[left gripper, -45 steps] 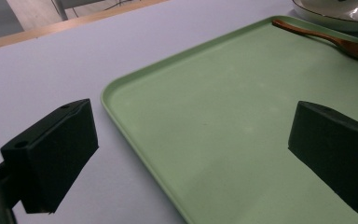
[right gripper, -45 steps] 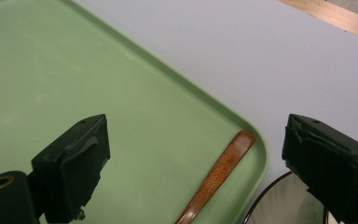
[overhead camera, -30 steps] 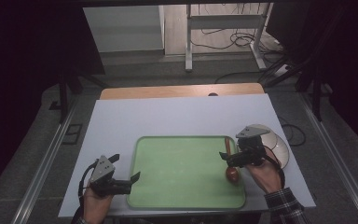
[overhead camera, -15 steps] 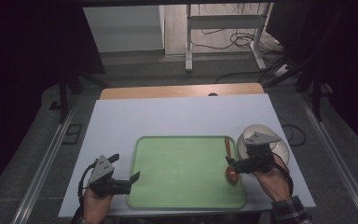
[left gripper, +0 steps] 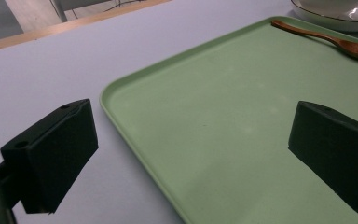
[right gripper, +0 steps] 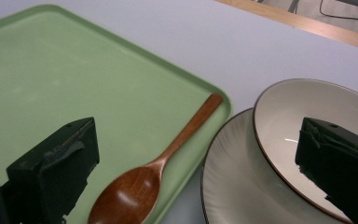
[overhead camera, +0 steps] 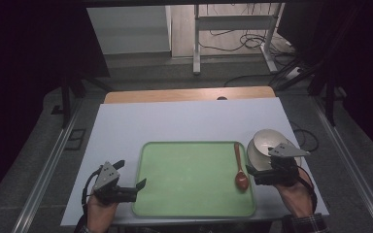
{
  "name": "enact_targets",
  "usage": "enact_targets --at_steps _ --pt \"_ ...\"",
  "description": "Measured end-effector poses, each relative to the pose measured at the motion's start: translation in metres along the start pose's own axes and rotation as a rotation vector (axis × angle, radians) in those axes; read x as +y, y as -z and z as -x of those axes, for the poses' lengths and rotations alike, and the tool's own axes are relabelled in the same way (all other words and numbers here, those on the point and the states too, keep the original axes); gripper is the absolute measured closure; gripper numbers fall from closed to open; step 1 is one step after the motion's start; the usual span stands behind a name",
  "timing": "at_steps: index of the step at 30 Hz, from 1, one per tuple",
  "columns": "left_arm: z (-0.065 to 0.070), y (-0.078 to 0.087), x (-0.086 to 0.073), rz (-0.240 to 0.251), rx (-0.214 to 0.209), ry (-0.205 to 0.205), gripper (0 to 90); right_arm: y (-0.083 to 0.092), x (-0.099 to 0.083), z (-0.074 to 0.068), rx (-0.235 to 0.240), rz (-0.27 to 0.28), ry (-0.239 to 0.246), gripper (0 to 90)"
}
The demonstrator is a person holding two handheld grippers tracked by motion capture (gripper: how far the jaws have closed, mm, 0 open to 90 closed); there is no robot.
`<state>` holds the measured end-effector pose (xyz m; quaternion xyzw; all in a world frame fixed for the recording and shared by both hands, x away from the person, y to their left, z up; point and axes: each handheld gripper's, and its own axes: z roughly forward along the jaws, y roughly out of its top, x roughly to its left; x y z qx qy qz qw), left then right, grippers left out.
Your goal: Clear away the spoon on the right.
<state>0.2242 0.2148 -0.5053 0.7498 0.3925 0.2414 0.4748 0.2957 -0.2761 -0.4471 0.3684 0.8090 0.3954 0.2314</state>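
Lying just ahead of the empty, wide-open right gripper (right gripper: 191, 177), the wooden spoon (right gripper: 163, 163) looks deliberately set down on the tray (right gripper: 51, 70); left gripper (left gripper: 186, 158) waits wide at the tray's near edge.

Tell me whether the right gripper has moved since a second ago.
Yes. The right gripper has backed off the green tray toward the bowl, leaving the spoon behind.

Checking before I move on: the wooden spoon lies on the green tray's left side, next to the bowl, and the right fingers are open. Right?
Not quite. The wooden spoon lies on the green tray's right side, as the high view shows. It is next to the bowl, and the right fingers are open.
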Motion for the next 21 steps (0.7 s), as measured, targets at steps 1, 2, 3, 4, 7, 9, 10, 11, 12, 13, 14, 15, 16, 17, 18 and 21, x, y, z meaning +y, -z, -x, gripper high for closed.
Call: enact_targets --at_steps 1,2,3,4,7,9,10,11,12,13,14,15,16,17,18,21 --pt "0.0 0.0 0.0 0.001 0.0 0.0 1.1 0.002 -0.002 0.001 -0.002 0.004 -0.004 0.0" --pt "0.0 0.0 0.0 0.001 0.0 0.0 1.1 0.004 -0.003 0.001 -0.007 0.009 -0.007 0.0" --pt "0.0 0.0 0.0 0.001 0.001 0.0 1.1 0.005 -0.005 0.002 -0.009 0.012 -0.011 0.0" --pt "0.0 0.0 0.0 0.0 0.001 -0.001 1.1 0.007 -0.007 0.003 -0.011 0.013 -0.017 0.0" --pt "0.0 0.0 0.0 -0.001 0.001 -0.003 1.1 0.011 -0.012 0.006 -0.018 0.023 -0.029 0.0" --pt "0.0 0.0 0.0 -0.001 0.001 -0.003 1.1 0.015 -0.016 0.008 -0.024 0.028 -0.04 0.0" --pt "0.0 0.0 0.0 0.0 0.002 -0.004 1.1 0.016 -0.019 0.008 -0.034 0.035 -0.042 0.0" --pt "0.0 0.0 0.0 -0.001 0.002 -0.003 1.1 0.017 -0.021 0.01 -0.041 0.04 -0.043 0.0" --pt "0.0 0.0 0.0 0.0 0.002 -0.003 1.1 0.018 -0.023 0.011 -0.046 0.039 -0.046 0.0" --pt "0.0 0.0 0.0 0.0 0.002 -0.003 1.1 0.019 -0.026 0.012 -0.053 0.039 -0.048 0.0" --pt "0.0 0.0 0.0 0.0 0.002 -0.004 1.1 0.02 -0.029 0.013 -0.062 0.042 -0.049 0.0" --pt "0.0 0.0 0.0 0.0 0.002 -0.003 1.1 0.02 -0.031 0.014 -0.065 0.04 -0.057 0.0" --pt "0.0 0.0 0.0 0.0 0.002 -0.003 1.1 0.02 -0.034 0.015 -0.062 0.034 -0.066 0.0" --pt "0.0 0.0 0.0 0.0 0.002 -0.003 1.1 0.02 -0.036 0.016 -0.065 0.03 -0.07 0.0" --pt "0.0 0.0 0.0 0.0 0.003 -0.003 1.1 0.019 -0.039 0.018 -0.07 0.02 -0.075 0.0" --pt "0.0 0.0 0.0 0.0 0.003 -0.004 1.1 0.017 -0.043 0.021 -0.076 0.001 -0.08 0.0"
